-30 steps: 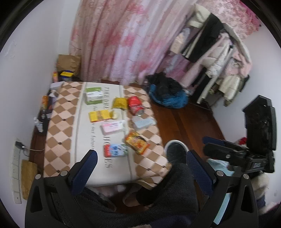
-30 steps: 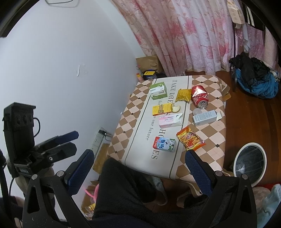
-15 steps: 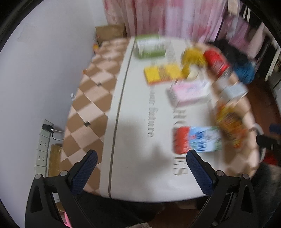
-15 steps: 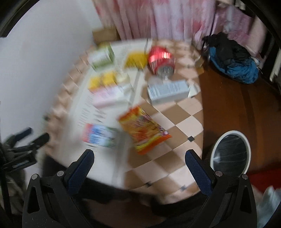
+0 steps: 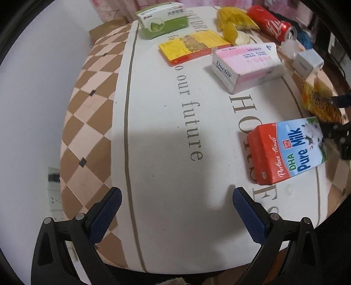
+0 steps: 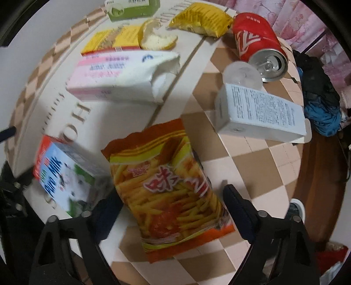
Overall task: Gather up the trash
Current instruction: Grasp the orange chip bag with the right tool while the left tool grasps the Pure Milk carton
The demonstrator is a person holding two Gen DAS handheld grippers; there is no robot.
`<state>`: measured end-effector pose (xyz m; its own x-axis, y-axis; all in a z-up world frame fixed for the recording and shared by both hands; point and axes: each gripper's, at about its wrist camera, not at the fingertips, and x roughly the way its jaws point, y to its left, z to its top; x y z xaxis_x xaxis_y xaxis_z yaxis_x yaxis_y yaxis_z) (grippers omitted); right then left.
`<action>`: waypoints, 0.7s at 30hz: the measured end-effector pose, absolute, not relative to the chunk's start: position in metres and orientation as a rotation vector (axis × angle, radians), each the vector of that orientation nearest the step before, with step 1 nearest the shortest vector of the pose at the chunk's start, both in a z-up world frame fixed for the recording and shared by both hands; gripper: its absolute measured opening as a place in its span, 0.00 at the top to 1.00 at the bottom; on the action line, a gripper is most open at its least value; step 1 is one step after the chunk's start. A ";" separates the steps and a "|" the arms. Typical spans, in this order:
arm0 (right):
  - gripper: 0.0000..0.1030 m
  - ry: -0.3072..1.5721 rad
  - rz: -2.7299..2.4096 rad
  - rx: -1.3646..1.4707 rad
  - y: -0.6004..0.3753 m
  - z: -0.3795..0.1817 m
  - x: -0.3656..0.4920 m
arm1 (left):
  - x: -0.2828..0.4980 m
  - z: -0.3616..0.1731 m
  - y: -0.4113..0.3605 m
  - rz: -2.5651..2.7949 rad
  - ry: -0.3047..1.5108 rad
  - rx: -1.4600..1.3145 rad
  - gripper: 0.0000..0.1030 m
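Observation:
My right gripper (image 6: 173, 208) points down at the table and straddles the orange fries snack bag (image 6: 171, 193). Its jaws are closing, with the bag between the pads; I see no clear press on it. A red and blue milk carton (image 6: 63, 179) lies just left of the bag. My left gripper (image 5: 175, 203) stands open over bare white cloth, nothing between its fingers, with the milk carton (image 5: 287, 151) up and to its right. The snack bag (image 5: 318, 103) shows at the right edge of the left wrist view.
On the checked tablecloth (image 5: 92, 105) lie a pink box (image 6: 118, 74), a white box (image 6: 263, 111), a red can (image 6: 256, 46), a clear cup (image 6: 241, 74), bread (image 6: 158, 37), a yellow packet (image 6: 201, 20), a yellow box (image 5: 193, 47) and a green box (image 5: 163, 18). A bin rim (image 6: 298, 205) shows beyond the table edge.
Both grippers came down from a high view of the room to close above the table and tipped downward. The right one now straddles the snack bag with narrower jaws.

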<state>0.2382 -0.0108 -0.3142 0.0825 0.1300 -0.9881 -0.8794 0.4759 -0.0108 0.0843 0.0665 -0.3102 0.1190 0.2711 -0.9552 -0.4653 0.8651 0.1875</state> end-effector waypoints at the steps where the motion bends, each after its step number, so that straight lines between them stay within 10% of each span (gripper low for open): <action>1: 0.22 1.256 0.878 -0.760 -0.012 -0.313 0.237 | 0.085 -0.307 0.064 0.545 1.340 -0.155 0.00; 5: 0.46 1.264 0.849 -0.737 -0.023 -0.301 0.232 | 0.090 -0.277 0.052 0.538 1.273 -0.069 0.00; 21: 0.47 1.462 0.662 -0.345 -0.135 -0.302 0.253 | 0.168 -0.297 -0.030 -0.071 1.420 0.333 0.00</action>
